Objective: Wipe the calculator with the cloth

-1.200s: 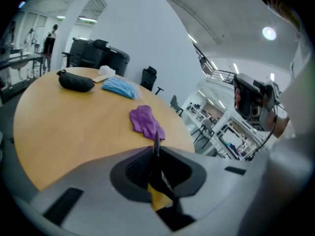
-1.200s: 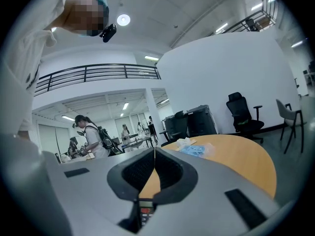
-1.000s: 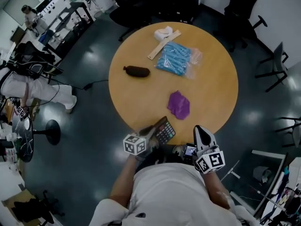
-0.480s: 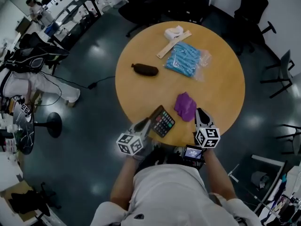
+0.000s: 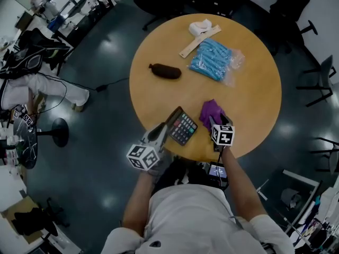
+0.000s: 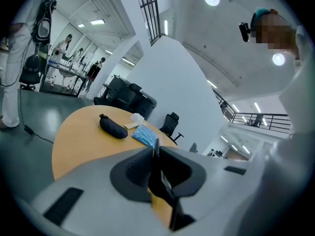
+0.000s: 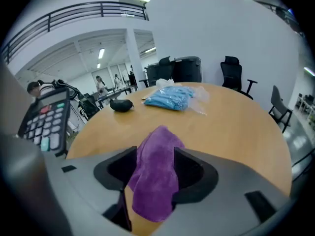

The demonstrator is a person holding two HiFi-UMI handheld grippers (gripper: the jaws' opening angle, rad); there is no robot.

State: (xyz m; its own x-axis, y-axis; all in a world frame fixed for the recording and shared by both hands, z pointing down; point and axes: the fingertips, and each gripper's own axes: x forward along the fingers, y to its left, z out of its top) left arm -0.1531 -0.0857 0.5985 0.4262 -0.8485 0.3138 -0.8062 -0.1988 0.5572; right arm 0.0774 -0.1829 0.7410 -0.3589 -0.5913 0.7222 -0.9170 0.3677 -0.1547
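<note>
The calculator (image 5: 183, 127) is clamped by one edge in the left gripper (image 5: 162, 133) and held tilted over the near rim of the surface (image 5: 159, 97), while just beside it the right gripper (image 5: 220, 120) points down, its jaws opening around the purple cloth (image 5: 209, 110) lying there.

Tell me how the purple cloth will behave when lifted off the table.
Probably floppy: the purple cloth lies crumpled in soft folds between the opening jaws of the right gripper, so it should drape and dangle. Likely light, being thin fabric. Its fuzzy pile looks grippy on the table, so a push may bunch it rather than slide it.
</note>
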